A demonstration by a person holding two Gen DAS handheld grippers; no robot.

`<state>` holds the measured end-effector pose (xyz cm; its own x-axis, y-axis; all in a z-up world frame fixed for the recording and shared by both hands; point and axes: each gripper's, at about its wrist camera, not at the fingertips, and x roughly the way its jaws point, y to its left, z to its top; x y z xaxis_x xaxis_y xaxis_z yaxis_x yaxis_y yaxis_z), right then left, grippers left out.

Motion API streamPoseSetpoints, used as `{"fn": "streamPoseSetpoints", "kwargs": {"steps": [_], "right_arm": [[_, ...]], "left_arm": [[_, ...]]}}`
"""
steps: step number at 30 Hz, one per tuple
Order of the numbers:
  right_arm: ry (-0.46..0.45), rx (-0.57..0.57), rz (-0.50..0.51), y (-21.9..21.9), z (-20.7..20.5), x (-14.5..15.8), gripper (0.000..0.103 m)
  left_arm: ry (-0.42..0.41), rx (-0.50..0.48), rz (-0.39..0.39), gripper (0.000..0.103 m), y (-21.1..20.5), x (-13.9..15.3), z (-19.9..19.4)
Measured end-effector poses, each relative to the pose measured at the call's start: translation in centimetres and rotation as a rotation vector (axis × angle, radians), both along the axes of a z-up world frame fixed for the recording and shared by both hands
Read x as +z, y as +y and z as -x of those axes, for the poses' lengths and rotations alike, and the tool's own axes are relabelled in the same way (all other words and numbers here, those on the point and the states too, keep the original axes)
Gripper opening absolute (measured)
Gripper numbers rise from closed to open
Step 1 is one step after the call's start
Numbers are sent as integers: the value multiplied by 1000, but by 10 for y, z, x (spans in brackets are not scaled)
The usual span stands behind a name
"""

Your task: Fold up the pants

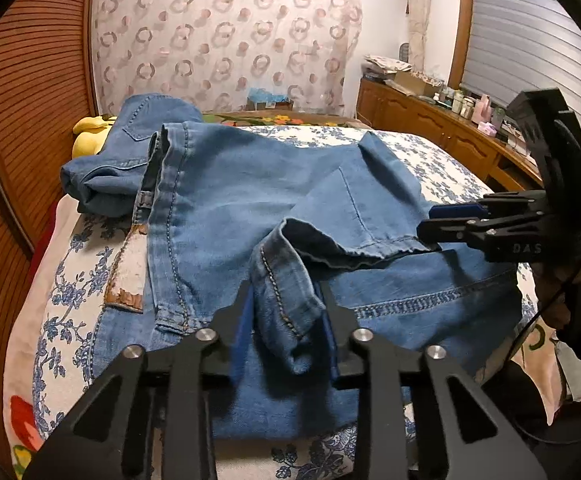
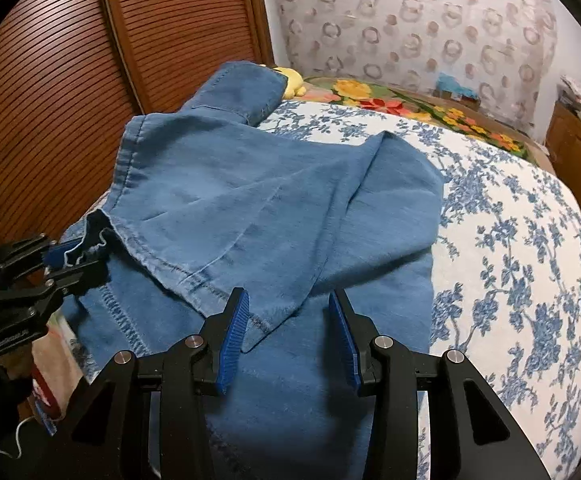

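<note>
Blue denim pants (image 1: 226,200) lie on the bed, legs folded back over the waist part; they also show in the right wrist view (image 2: 250,200). My left gripper (image 1: 286,312) has the hem corner of one leg (image 1: 286,300) between its fingers, with the jaws spread around the cloth. In the right wrist view the left gripper (image 2: 66,260) sits at the left on that hem (image 2: 90,236). My right gripper (image 2: 290,320) is open, with the other hem corner (image 2: 266,320) lying between its blue pads (image 2: 234,332). It shows at the right in the left wrist view (image 1: 434,224).
The bed (image 2: 510,240) has a white sheet with blue flowers. A second denim garment (image 1: 130,148) and a yellow plush toy (image 1: 90,132) lie near the wooden slatted doors (image 1: 30,100). A wooden dresser with clutter (image 1: 450,120) stands on the right. A flowered blanket (image 2: 410,104) lies at the far end.
</note>
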<state>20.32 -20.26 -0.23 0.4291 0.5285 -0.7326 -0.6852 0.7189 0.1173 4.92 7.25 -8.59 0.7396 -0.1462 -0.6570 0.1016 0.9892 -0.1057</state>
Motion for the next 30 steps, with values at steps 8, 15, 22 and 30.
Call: {"fn": "streamPoseSetpoints", "kwargs": {"steps": [8, 15, 22, 30], "right_arm": [[-3, 59, 12, 15, 3, -4, 11], [-173, 74, -51, 20, 5, 48, 4], [-263, 147, -39, 46, 1, 89, 4], [-303, 190, -24, 87, -9, 105, 3]], "left_arm": [[-3, 9, 15, 15, 7, -1, 3], [-70, -10, 60, 10, 8, 19, 20], [-89, -13, 69, 10, 15, 28, 28], [-34, -6, 76, 10, 19, 9, 25]]}}
